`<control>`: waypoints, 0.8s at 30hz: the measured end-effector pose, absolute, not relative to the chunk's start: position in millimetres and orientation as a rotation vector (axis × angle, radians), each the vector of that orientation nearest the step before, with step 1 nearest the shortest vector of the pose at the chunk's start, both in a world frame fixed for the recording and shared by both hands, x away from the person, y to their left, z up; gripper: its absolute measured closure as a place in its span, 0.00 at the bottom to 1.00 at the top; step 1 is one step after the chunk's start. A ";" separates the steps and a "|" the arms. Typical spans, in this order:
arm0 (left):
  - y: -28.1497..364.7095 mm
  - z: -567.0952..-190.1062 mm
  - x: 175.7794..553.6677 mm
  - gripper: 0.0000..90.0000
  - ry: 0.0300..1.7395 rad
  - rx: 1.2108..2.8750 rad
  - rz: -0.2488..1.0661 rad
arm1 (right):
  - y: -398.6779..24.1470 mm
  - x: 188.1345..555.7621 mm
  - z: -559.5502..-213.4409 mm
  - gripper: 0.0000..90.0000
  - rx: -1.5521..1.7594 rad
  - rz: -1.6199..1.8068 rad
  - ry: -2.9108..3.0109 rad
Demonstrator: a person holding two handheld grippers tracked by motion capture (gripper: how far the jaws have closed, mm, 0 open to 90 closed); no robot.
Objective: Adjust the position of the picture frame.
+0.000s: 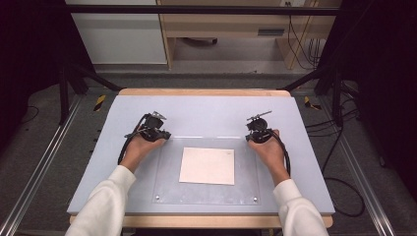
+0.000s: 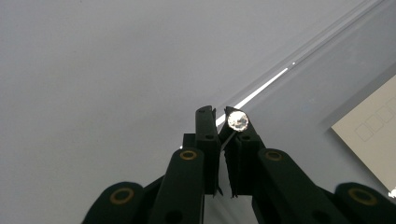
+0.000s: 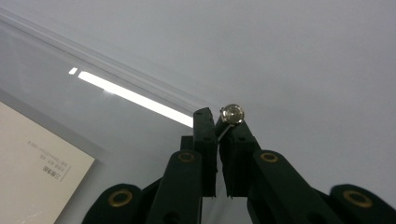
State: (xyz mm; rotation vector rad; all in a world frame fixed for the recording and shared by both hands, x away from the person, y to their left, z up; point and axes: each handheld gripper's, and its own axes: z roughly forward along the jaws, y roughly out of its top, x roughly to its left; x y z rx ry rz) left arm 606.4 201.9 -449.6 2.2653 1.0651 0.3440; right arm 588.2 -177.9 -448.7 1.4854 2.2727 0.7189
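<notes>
Starting at the left, my left tongs (image 1: pixel 165 133) sit at the far left corner of the clear sheet (image 1: pixel 168 172), which lies flat on the near half of the table (image 1: pixel 206 110). In the left gripper view these tongs (image 2: pixel 219 112) are clenched, with only a sliver between the jaws. A thin shaft runs down that sliver to a shiny round head at the tip, so I take it I am gripping the left pin (image 2: pixel 238 120) by its stem. The sheet's bright far edge runs right up to the jaws.

In the middle, a pale card (image 1: pixel 207 165) lies under the sheet, well inside its edges. Its print faces up, too small to read from above.

Along the near edge of the sheet, two small studs already sit at its corners, one near left (image 1: pixel 157 198) and one near right (image 1: pixel 254 199). I judge that half of the fastening done.

On the right, my right tongs (image 1: pixel 249 137) hover at the sheet's far right corner. In the right gripper view they (image 3: pixel 215 114) are clamped the same way on the right pin (image 3: pixel 232 113), head up at the tip and stem between the jaws.

So both far corners are left to do. I see no stud seated in either one, and each pin has yet to go down into its corner. I cannot make out the holes themselves.
</notes>
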 end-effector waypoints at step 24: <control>200.3 -455.0 602.7 0.93 1.082 2.239 0.381 | -184.6 584.2 -460.0 0.95 1.440 0.814 2.246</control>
